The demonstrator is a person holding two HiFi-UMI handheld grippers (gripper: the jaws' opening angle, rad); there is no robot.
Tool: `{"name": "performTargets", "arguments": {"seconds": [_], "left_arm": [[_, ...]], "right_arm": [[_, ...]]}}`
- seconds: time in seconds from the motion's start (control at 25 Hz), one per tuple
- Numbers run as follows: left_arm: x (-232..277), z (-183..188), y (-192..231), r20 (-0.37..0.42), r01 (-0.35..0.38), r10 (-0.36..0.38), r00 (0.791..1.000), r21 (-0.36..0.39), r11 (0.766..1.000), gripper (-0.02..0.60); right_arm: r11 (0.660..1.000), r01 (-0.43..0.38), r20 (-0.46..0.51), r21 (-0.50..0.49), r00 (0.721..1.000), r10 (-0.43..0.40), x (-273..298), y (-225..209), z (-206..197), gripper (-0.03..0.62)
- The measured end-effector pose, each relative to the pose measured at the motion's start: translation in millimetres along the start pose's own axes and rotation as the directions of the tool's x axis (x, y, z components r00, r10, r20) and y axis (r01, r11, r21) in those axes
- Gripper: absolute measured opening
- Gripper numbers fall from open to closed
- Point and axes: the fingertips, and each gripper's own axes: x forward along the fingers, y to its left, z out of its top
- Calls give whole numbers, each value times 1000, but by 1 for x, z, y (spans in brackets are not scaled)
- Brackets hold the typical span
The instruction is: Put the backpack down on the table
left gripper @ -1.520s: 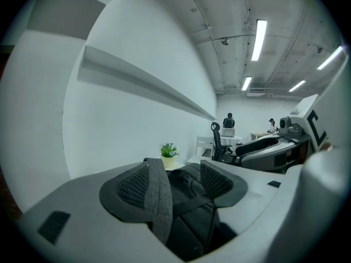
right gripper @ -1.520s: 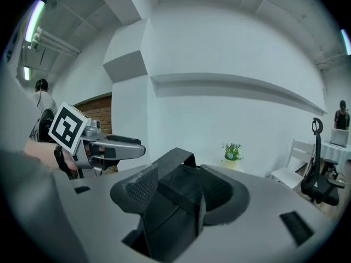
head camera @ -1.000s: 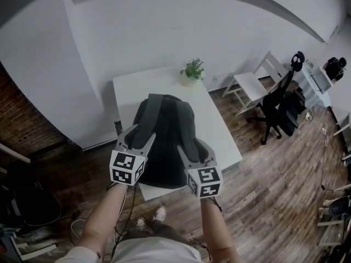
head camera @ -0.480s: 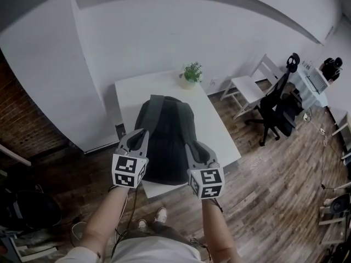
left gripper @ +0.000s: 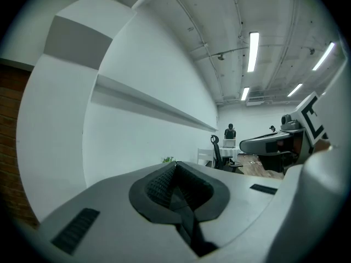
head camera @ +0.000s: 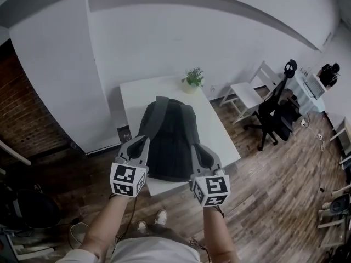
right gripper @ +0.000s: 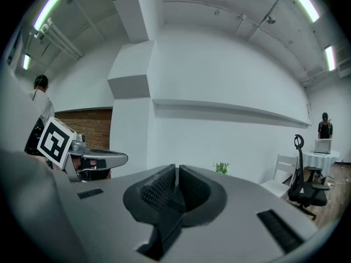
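Backpack: I see the backpack [head camera: 167,141] lying flat on the white table [head camera: 137,95], its near end close to the front edge; a grey strap [head camera: 153,114] runs along its left side
Left tongs: my left gripper [head camera: 143,141] is clenched on nothing
Right tongs: my right gripper [head camera: 196,148] is closing; nothing sits between its jaws
Handling: I judge the pack soft, floppy and fairly light; it would sag if lifted; I'd grip the strap, not the smooth fabric
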Motion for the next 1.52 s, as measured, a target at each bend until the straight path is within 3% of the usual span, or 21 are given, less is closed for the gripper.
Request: {"name": "performTargets", "arguments": {"seconds": [0.56, 1.04, 1.52], "left_arm": [[-91, 77, -20, 195, 38, -43, 980, 30, 999, 17], [-146, 68, -37, 160, 87, -91, 983, 33, 996, 17], [-161, 69, -33, 159, 85, -88, 983, 27, 996, 17]], "right_arm": [[999, -8, 126, -34, 992, 13, -86, 44, 57, 40], [1000, -10, 128, -23, 992, 13, -137, 62, 59, 40], [999, -22, 127, -34, 992, 26, -147, 81, 60, 38]]}}
